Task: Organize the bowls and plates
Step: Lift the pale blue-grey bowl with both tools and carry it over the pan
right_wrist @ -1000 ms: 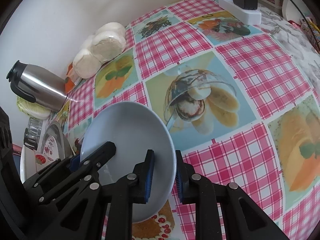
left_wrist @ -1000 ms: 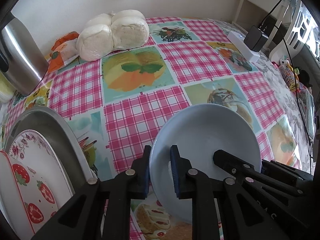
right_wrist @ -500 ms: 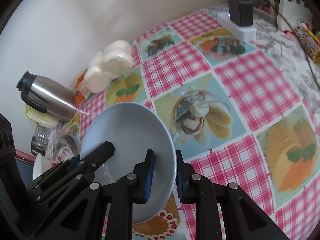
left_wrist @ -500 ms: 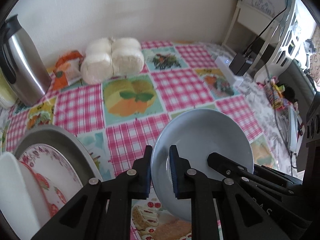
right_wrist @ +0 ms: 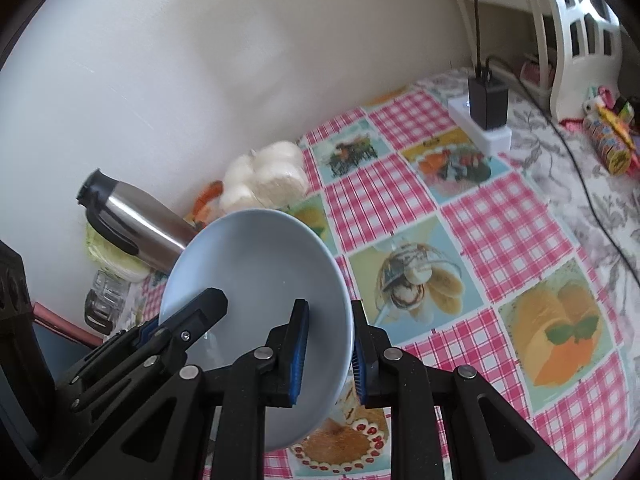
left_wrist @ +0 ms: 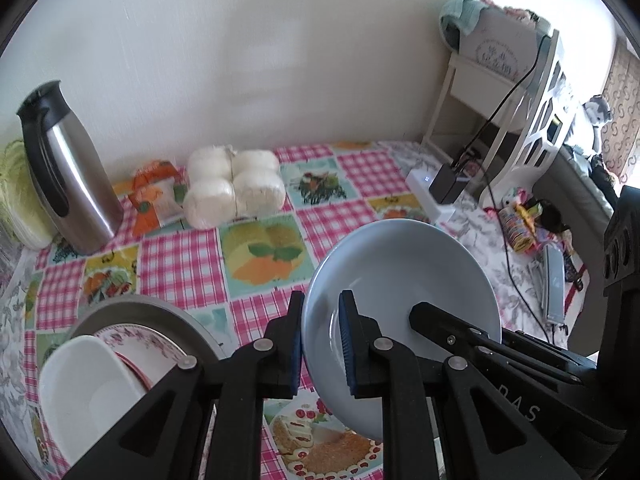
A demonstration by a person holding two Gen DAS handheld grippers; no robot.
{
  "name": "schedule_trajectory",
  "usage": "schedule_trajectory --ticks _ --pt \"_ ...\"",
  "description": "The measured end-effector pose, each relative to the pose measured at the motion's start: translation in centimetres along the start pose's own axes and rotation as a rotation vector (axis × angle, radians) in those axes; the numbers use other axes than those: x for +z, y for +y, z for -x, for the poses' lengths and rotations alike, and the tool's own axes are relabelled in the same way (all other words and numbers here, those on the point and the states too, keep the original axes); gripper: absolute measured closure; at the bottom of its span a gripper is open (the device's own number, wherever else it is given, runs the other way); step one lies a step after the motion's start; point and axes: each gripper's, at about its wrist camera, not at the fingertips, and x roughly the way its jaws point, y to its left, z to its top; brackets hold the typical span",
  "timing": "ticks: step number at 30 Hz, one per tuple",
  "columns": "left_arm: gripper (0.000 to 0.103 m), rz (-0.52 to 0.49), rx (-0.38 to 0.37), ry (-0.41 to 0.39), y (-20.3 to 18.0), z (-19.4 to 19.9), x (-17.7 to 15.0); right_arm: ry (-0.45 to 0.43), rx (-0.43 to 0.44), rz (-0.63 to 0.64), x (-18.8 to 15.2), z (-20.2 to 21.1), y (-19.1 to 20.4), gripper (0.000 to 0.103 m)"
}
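A pale blue bowl [left_wrist: 404, 280] hangs in the air above the checked tablecloth, held by both grippers at once. My left gripper [left_wrist: 320, 344] is shut on its left rim. My right gripper [right_wrist: 330, 354] is shut on the opposite rim of the blue bowl [right_wrist: 256, 264]. In the left wrist view the right gripper's black fingers [left_wrist: 452, 324] reach into the bowl from the right. At the lower left a metal basin [left_wrist: 160, 312] holds a floral plate [left_wrist: 136, 336] and a white dish [left_wrist: 80, 392].
A steel thermos jug [left_wrist: 64, 172] stands at the back left by the wall. Wrapped white buns [left_wrist: 234, 188] and an orange packet [left_wrist: 154, 196] lie beside it. A white power strip with a black charger [left_wrist: 440, 188] sits at the table's right edge, its cable trailing.
Both grippers have risen together with the blue bowl, so the table has dropped away and more of the wall and room shows. Their grip on the rim is unchanged.
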Motion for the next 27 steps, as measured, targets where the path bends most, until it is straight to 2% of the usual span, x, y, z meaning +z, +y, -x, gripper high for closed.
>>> schedule_trajectory --ticks 12,27 --pt "0.086 0.054 0.001 -0.076 2.5 4.3 0.1 -0.077 0.031 0.055 0.2 3.4 4.1 0.082" --pt "0.086 0.141 0.028 -0.110 7.3 7.1 -1.3 -0.059 0.064 0.116 -1.3 2.7 9.0 0.082"
